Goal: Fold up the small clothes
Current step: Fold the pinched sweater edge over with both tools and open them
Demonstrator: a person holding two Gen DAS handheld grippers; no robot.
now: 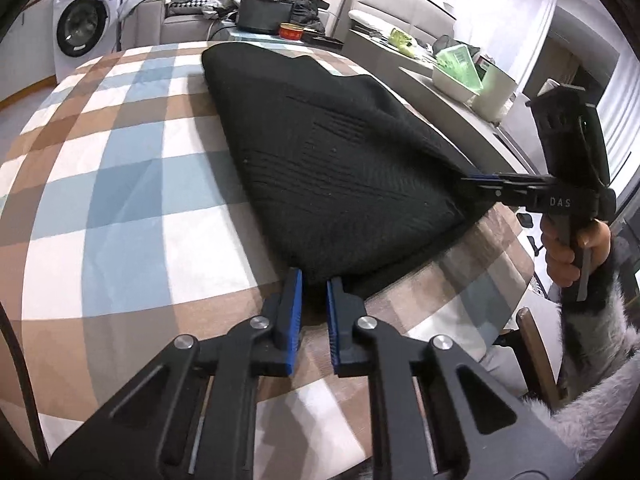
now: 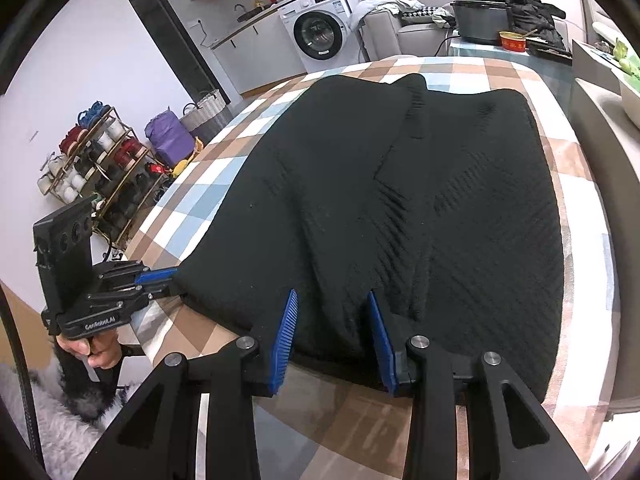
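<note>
A black knitted garment point(image 2: 400, 200) lies spread on the checked tablecloth point(image 1: 120, 168); it also shows in the left wrist view point(image 1: 328, 152). My left gripper point(image 1: 315, 280) is shut on the garment's near left corner, and it shows from the side in the right wrist view point(image 2: 176, 284). My right gripper point(image 2: 333, 300) has its jaws partly apart around a bunched fold at the garment's near edge. From the left wrist view the right gripper point(image 1: 468, 184) looks pinched on the garment's right corner, which is lifted off the table.
A dark pot point(image 2: 482, 20) and a red tin point(image 2: 512, 42) stand beyond the table's far end. A washing machine point(image 2: 316, 34) and a shoe rack point(image 2: 100, 156) are at the left. A white box with green items point(image 1: 464, 72) sits on a counter at right.
</note>
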